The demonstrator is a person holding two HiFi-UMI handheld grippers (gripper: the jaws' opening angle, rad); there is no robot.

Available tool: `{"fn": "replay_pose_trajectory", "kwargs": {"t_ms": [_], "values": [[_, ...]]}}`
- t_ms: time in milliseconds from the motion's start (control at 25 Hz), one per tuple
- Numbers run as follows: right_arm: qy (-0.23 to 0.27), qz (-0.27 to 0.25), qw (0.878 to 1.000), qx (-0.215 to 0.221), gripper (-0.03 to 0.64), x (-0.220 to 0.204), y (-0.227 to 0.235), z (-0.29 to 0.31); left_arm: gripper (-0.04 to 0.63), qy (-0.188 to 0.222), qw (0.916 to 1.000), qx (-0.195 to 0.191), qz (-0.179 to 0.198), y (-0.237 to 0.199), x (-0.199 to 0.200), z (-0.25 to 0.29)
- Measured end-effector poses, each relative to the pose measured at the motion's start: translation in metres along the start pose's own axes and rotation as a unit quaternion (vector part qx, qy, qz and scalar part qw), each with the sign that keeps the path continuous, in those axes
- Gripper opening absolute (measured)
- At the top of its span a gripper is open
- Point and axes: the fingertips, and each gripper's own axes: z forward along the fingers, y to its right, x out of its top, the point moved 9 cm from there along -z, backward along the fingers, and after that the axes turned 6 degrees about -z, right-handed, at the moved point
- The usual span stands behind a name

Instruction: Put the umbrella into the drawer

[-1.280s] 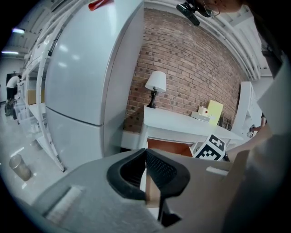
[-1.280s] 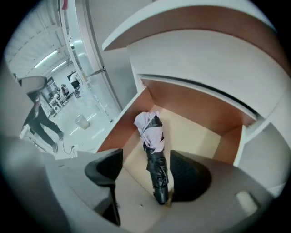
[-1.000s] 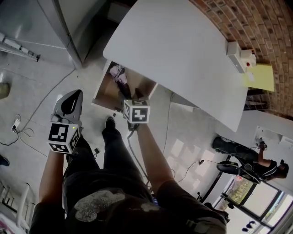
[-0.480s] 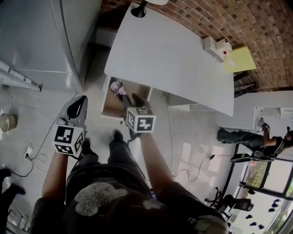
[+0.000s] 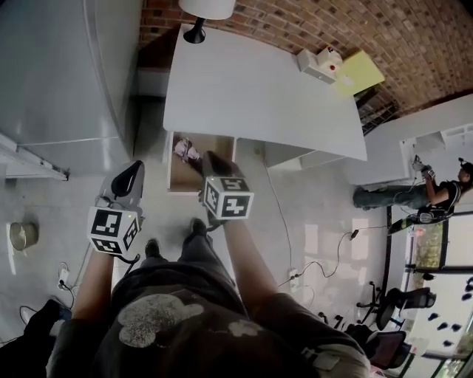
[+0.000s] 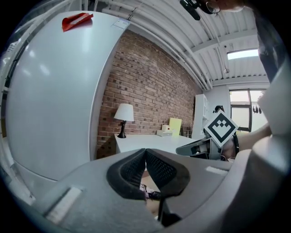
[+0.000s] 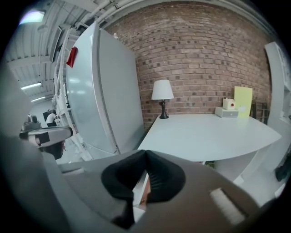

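Room: brick wall (image 5: 355, 22) at the back, pale floor (image 5: 310, 221), one white fridge (image 5: 66, 74) left of the desk
Desk: one white desk (image 5: 251, 96) against the wall, seen from above
Arms: two forearms reach forward from the body, side by side over the floor in front of the desk; left arm (image 5: 89, 288) runs almost straight ahead, right arm (image 5: 247, 266) angles in toward the drawer
Drawer: one drawer (image 5: 171, 166), pulled open under the desk's front left edge
Left gripper: left gripper (image 5: 131, 171) is held nearly level, beside the drawer's left wall and apart from it; its pads meet at the tips with nothing between them
Right gripper: right gripper (image 5: 214, 161) tilts a little downward, with its tip over the drawer's right front corner; its jaws have just closed, pads pressed together, nothing between them
Cubes: two, a left cube (image 5: 113, 230) and a right cube (image 5: 228, 198), one on each gripper
Lamp: one lamp (image 5: 201, 15) on the desk's back left corner
Umbrella: one pinkish folded umbrella (image 5: 185, 150), lying inside the drawer at its back left, near the desk edge, clear of both grippers
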Motion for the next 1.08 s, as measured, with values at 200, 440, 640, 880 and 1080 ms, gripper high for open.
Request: {"fn": "replay_pose_trajectory", "kwargs": {"t_ms": [200,440,640,880,1080], "values": [[0.01,0.001,1.0,-0.022,0.005,-0.001,-0.011,-0.037,0.011,0.007,0.9997,-0.022,0.007,0.004,0.005,-0.017],[0.022,0.008,0.998,-0.05,0.005,-0.01,-0.014,-0.079,0.011,0.009,0.9988,-0.046,0.016,0.017,0.005,-0.03],[0.029,0.013,0.998,-0.05,0.005,-0.017,-0.008,-0.106,0.011,0.011,0.9982,-0.054,0.022,0.037,0.008,-0.036],[0.04,0.014,0.998,-0.05,0.005,-0.015,0.009,-0.132,0.011,0.014,0.998,-0.056,0.024,0.065,0.012,-0.033],[0.046,0.009,0.998,-0.044,0.005,-0.02,0.022,-0.152,0.011,0.023,0.9971,-0.061,0.037,0.094,0.016,-0.028]]}}
